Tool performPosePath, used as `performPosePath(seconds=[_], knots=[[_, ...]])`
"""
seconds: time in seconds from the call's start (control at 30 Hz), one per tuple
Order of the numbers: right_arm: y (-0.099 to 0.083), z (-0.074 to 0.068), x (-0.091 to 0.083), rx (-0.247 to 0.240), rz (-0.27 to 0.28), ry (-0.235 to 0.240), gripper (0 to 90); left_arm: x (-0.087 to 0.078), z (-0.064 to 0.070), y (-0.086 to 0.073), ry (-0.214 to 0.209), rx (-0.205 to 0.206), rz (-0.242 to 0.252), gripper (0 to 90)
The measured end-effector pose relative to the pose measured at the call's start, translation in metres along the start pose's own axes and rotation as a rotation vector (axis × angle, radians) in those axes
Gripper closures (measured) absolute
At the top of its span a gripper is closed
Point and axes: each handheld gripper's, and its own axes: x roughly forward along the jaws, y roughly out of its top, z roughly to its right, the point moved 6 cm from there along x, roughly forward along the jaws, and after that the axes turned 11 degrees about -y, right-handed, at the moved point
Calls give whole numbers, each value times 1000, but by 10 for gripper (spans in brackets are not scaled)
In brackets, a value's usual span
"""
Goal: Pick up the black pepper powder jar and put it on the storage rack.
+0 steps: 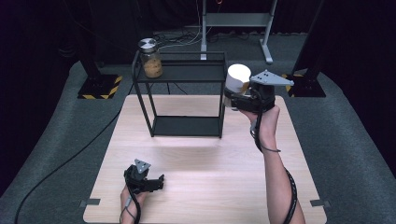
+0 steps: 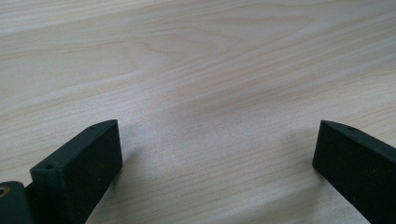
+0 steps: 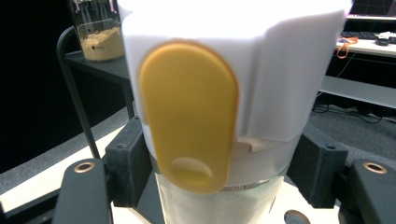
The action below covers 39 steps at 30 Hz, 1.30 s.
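At about 7 o'clock on the surface (image 1: pixel 205 154), the left gripper (image 1: pixel 156 183) is lying low and idle, its fingers (image 2: pixel 79 163) spread wide with nothing but bare wood between them. Toward 11 o'clock, a jar of brown powder (image 1: pixel 151 59) is standing on the left end of the black rack (image 1: pixel 180 74). At about 1 o'clock, the right gripper (image 1: pixel 236 100) is holding a white-lidded container (image 1: pixel 238 77) up in the air just beside the rack's right end, its fingers (image 3: pixel 128 163) pressing on the clear body just under the lid with its yellow flap (image 3: pixel 189 114). The grip is sitting high on smooth sides, so the container could be slipping downward or tilting. Its base could also be clipping the rack's rail if carried across too low.
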Motion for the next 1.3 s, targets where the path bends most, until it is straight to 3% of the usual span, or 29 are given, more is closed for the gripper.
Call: performPosePath(seconds=[1.3], knots=[[54,-18,33,-25,15,18,294,0,1,0,1,8,1,12]])
